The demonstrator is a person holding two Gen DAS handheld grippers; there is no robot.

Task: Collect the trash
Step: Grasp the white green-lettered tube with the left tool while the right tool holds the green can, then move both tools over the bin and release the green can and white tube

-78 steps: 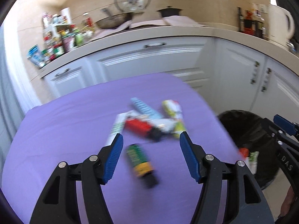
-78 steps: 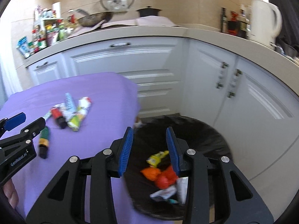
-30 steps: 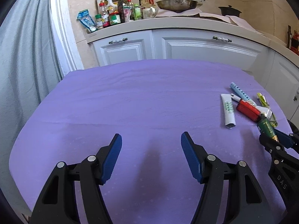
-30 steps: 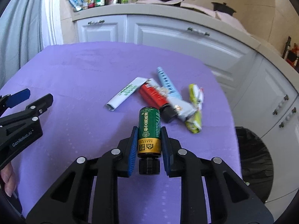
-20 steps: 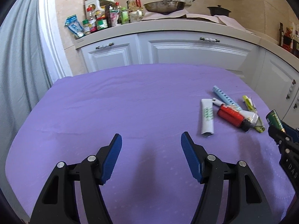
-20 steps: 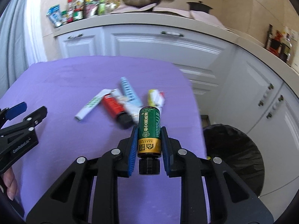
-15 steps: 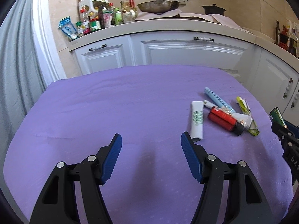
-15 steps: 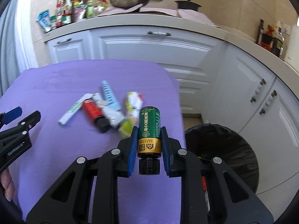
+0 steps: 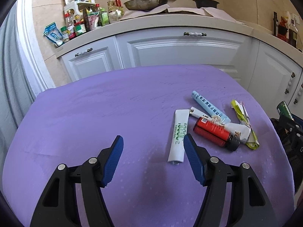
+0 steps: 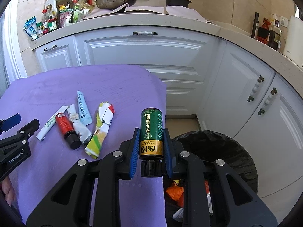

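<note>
My right gripper [image 10: 151, 149] is shut on a green bottle with a gold band and black cap [image 10: 151, 132], held at the purple table's right edge, beside the black-lined trash bin [image 10: 227, 147]. The bottle's tip also shows in the left wrist view [image 9: 284, 109]. My left gripper [image 9: 153, 157] is open and empty above the purple tablecloth [image 9: 94, 113]. Right of it lie a white tube with green print [image 9: 179, 134], a red bottle with a black cap [image 9: 214, 132], a light blue tube [image 9: 208, 106] and a yellow-green wrapper [image 9: 244, 121].
The bin holds orange and other wrappers [image 10: 175, 191]. White kitchen cabinets [image 10: 144, 49] stand behind the table. The counter carries jars and bottles [image 9: 79, 22], a pan [image 10: 115, 1] and a white kettle [image 10: 293, 36].
My right gripper has carried the green bottle rightward off the table toward the bin. My left gripper has swung right, bringing the trash pile closer into its view.
</note>
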